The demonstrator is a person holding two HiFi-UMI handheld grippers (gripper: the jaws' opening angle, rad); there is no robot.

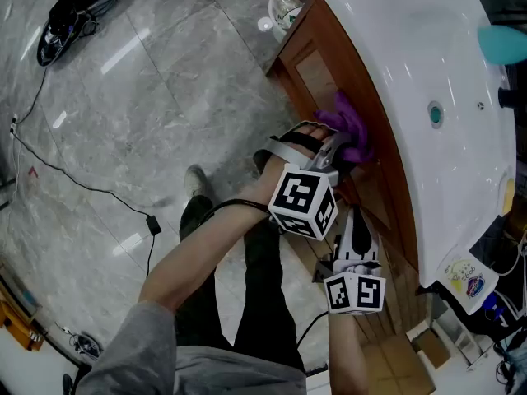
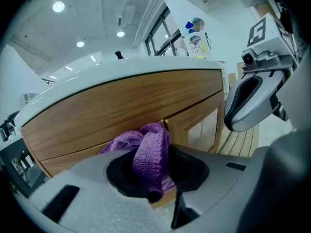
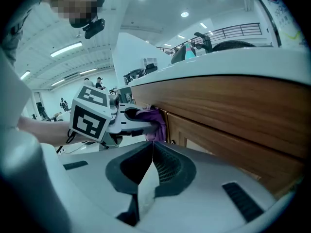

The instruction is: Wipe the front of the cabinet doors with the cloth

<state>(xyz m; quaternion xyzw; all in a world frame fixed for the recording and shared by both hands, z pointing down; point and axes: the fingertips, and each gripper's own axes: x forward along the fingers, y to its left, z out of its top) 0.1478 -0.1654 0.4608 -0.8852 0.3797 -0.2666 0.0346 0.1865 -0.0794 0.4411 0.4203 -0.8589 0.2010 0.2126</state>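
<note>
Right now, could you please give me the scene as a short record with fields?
left gripper: shut on the purple cloth
cloth position: bunched, pressed against the wooden cabinet front, beside a door edge
right gripper: shut, nothing between its jaws, held near the cabinet front
counter: white, above the cabinet front
bottle: upright on the counter

Half of the purple cloth [image 1: 350, 126] is out of sight, its lower folds covered by the left gripper [image 1: 339, 151]. The cabinet doors [image 1: 313, 68] are mostly tucked under the white countertop [image 1: 412, 64]. A teal object [image 1: 502, 44] is sliced by the right edge — can't tell what it is. The bottle [image 2: 196, 38] label in the left gripper view — print too small to read.
</note>
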